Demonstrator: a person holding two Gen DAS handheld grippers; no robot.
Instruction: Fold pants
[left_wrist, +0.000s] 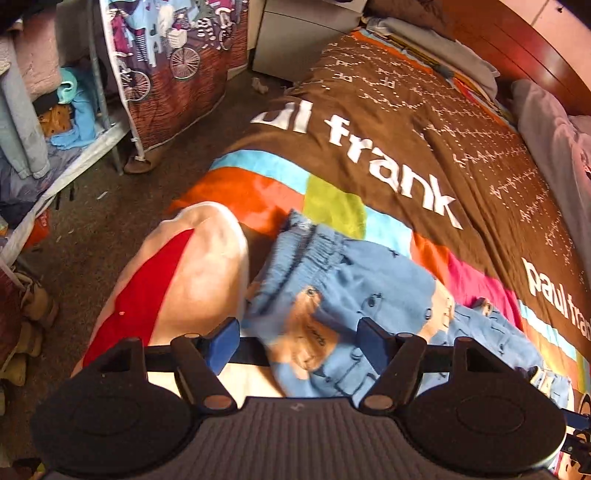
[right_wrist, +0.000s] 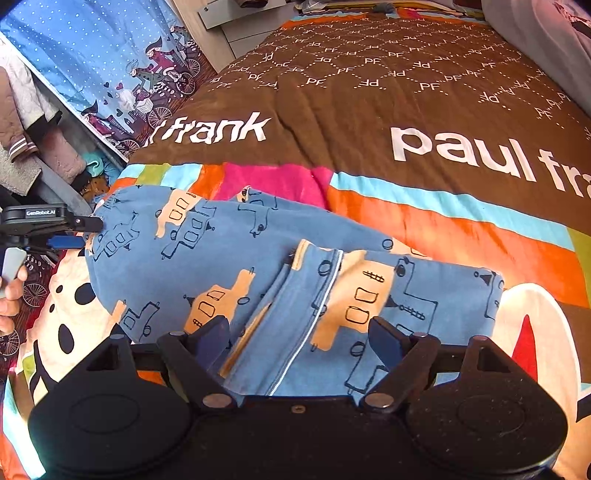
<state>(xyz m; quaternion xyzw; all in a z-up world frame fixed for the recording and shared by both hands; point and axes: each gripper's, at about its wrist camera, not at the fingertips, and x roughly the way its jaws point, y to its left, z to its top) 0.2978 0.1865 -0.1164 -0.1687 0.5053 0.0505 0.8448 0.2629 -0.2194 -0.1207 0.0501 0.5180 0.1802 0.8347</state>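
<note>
The small blue cotton pants with printed cars (right_wrist: 258, 266) lie on the brown patterned bedspread (right_wrist: 369, 92) at six o'clock. Both the left gripper (left_wrist: 299, 336) and right gripper (right_wrist: 299, 332) gape wide, empty — a shallow pinch could snag one layer, skewing the fold.

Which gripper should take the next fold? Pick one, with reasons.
Probably left. The left gripper hangs open at the pants' waistband end; the right gripper, also open, sits over the already doubled leg end.
</note>
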